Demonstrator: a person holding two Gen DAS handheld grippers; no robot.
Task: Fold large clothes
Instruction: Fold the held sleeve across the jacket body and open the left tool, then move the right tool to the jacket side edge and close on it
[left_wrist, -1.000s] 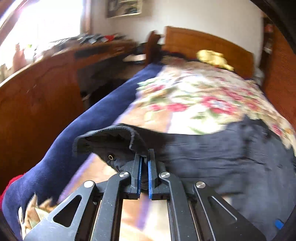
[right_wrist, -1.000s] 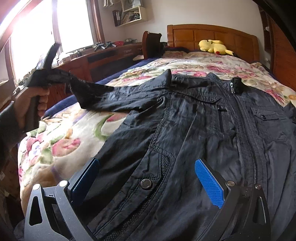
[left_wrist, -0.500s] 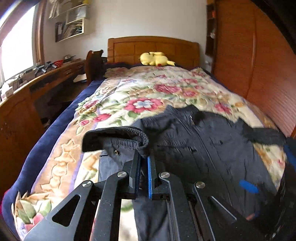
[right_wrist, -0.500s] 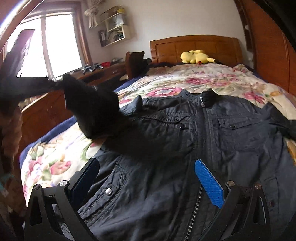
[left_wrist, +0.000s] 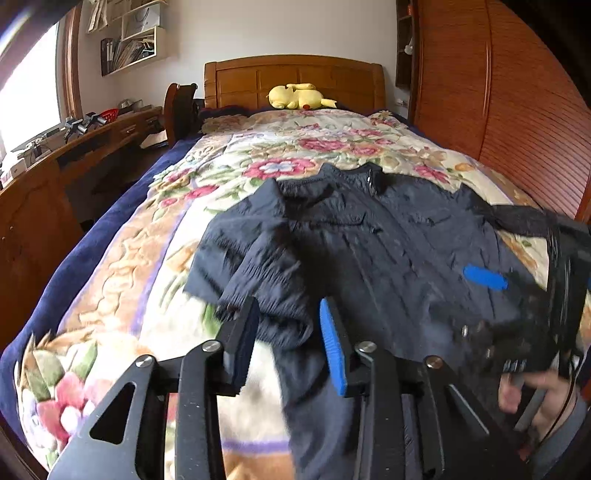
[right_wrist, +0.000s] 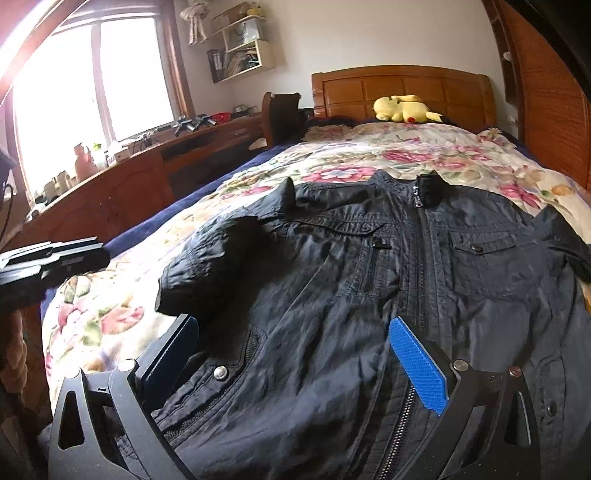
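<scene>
Lying front-up on the floral bedspread (right_wrist: 406, 155), the dark jacket (right_wrist: 369, 277) has its sleeve (left_wrist: 258, 266) folded inward. Left gripper (left_wrist: 291, 332) has just been opening, apparently clear of the blurred sleeve. Right gripper (right_wrist: 295, 354) stands wide, empty.

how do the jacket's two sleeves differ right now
The left-side sleeve is folded in over the jacket's front, its cuff end lying on the chest; the right-side sleeve still points outward toward the bed's edge. The left-side sleeve is bunched and doubled, while the right-side one lies flatter on the floral bedspread. Both are the same dark, crinkled fabric, and neither is gripped.
</scene>
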